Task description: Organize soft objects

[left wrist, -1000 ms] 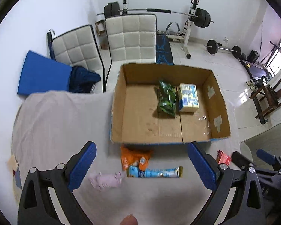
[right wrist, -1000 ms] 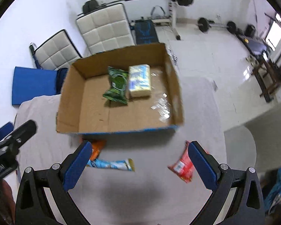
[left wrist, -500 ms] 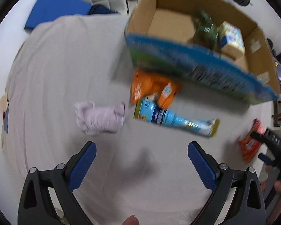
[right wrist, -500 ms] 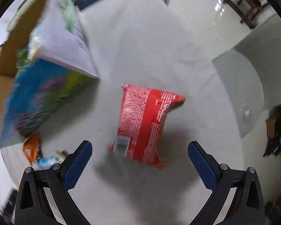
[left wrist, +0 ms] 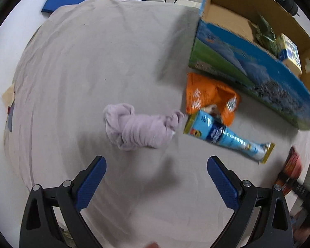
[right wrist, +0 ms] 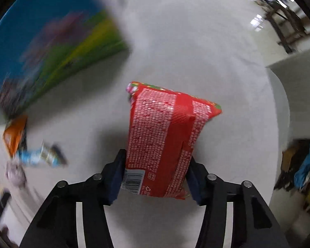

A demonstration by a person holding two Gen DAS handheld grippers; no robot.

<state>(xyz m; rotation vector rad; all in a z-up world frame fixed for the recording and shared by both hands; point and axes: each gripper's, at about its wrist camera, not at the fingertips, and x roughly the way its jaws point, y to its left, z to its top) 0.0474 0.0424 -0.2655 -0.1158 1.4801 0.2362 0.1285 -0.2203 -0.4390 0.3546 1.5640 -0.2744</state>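
Grey cloth covers the tabletop (left wrist: 93,62); cardboard box (left wrist: 248,66) at 2 o'clock. Left gripper (left wrist: 156,178) released; right gripper (right wrist: 155,175) grasping red packet (right wrist: 165,136).

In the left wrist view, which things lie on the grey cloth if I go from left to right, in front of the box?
Lilac cloth bundle → orange snack bag → light blue wrapped pack → red packet at the right edge.

- The red snack packet (right wrist: 165,138) is clamped at its lower end, its printed back side facing up.
- The lilac cloth bundle (left wrist: 140,127) lies crumpled on the grey cover.
- The orange packet (left wrist: 208,97) lies against the box, touching the blue tube packet (left wrist: 227,137).
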